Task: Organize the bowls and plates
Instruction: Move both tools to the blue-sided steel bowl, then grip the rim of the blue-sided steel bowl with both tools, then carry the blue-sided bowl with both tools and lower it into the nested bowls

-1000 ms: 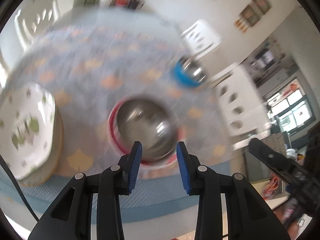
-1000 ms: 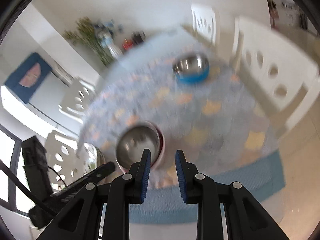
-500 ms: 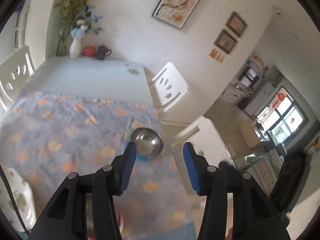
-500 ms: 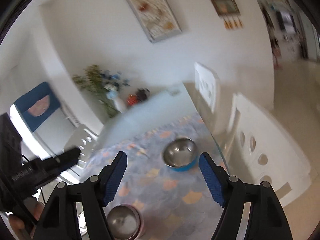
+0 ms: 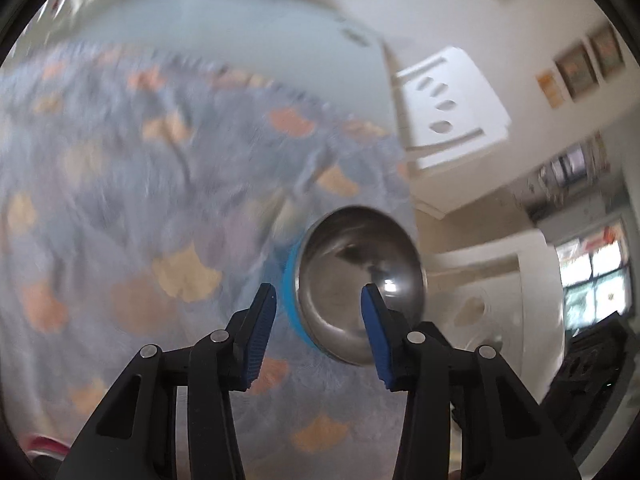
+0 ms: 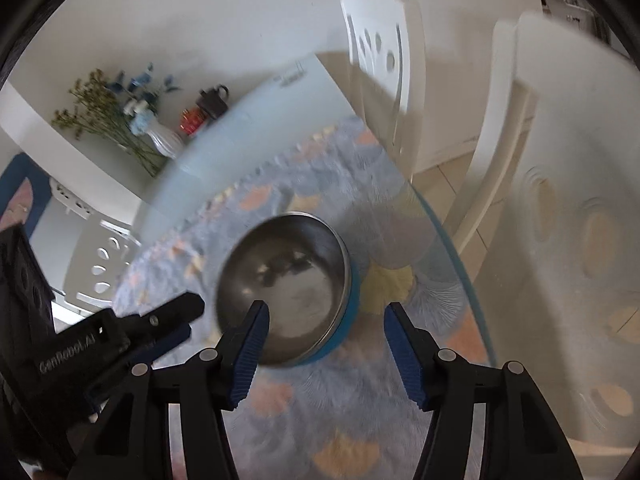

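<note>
A steel bowl with a blue outer wall (image 5: 352, 272) (image 6: 288, 276) stands on the patterned tablecloth (image 5: 120, 200) near the table's right edge. My left gripper (image 5: 318, 302) hovers at the bowl's left side, jaws closing, with the left rim between the blue pads and no contact visible. My right gripper (image 6: 326, 314) is at the bowl's right side, jaws closing, with the right rim between its pads and untouched. The left gripper (image 6: 188, 320) also shows beside the bowl in the right wrist view. Motion blurs both views.
White chairs (image 5: 444, 104) (image 6: 560, 200) stand close by the table's right edge (image 6: 452, 248). A vase of flowers (image 6: 160, 140) and a dark teapot (image 6: 212, 100) sit at the far end. A red rim (image 5: 44, 446) peeks in at the lower left.
Both grippers left the red-rimmed steel bowl and moved forward and down to the blue bowl, which now fills the space at their fingertips. The right jaws went from nearly shut to wide apart.
</note>
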`<state>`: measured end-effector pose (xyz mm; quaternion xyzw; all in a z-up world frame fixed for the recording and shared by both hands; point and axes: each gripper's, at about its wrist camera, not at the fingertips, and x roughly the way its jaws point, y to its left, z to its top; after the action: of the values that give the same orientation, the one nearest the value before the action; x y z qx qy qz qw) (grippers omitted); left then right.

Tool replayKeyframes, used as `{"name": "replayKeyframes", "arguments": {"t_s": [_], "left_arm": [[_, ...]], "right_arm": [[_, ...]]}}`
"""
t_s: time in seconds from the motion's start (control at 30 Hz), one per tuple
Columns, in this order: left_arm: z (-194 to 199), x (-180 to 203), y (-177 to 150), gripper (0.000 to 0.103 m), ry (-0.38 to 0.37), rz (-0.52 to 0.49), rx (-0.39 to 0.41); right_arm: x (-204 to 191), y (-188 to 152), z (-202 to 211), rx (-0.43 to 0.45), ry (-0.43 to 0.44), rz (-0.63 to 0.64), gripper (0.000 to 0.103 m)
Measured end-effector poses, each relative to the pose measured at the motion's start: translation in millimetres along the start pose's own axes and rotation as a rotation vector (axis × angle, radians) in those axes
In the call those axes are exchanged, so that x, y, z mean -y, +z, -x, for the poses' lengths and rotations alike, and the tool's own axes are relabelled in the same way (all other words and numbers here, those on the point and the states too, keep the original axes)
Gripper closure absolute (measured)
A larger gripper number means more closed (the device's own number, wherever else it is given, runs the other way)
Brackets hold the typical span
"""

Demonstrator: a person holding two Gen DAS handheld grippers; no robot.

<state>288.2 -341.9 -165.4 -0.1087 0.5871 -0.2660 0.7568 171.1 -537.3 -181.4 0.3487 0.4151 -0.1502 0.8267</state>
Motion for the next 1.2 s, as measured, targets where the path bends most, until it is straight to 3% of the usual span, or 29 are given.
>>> {"name": "replayKeyframes", "arguments": {"t_s": [0.2, 0.33, 0.43, 0.5, 0.63, 0.73, 0.93, 1.2], "left_arm": [[-27, -5, -1, 0.063, 0.016, 0.032, -0.044], [-45, -11, 1, 0.066, 0.035, 0.047, -0.082], [-53, -15, 0, 0.074, 0.034, 0.051, -0.102], [-57, -14, -3, 0.088, 0.04, 0.037, -0.115], [-47, -12, -7, 0.089, 0.036, 0.019, -0.097], [-22, -8, -11, 0.089, 0.016, 0.003, -0.062], [48, -7, -33, 0.089, 0.004, -0.025, 0.044], [163, -27, -81, 0.088, 0.008, -0.039, 0.192]], "right_arm": [[-2, 3, -42, -0.053, -0.028, 0.028, 0.054], [-2, 2, -61, -0.074, -0.083, 0.038, 0.076], [1, -2, -65, -0.072, -0.091, 0.038, 0.079], [2, -4, -68, -0.076, -0.091, 0.043, 0.082], [3, -5, -62, -0.073, -0.083, 0.054, 0.083], [-9, -7, -44, -0.036, -0.093, 0.079, 0.083], [-38, -20, 10, 0.023, -0.026, 0.119, 0.083], [-98, -65, 85, 0.081, 0.077, 0.201, 0.082]]}}
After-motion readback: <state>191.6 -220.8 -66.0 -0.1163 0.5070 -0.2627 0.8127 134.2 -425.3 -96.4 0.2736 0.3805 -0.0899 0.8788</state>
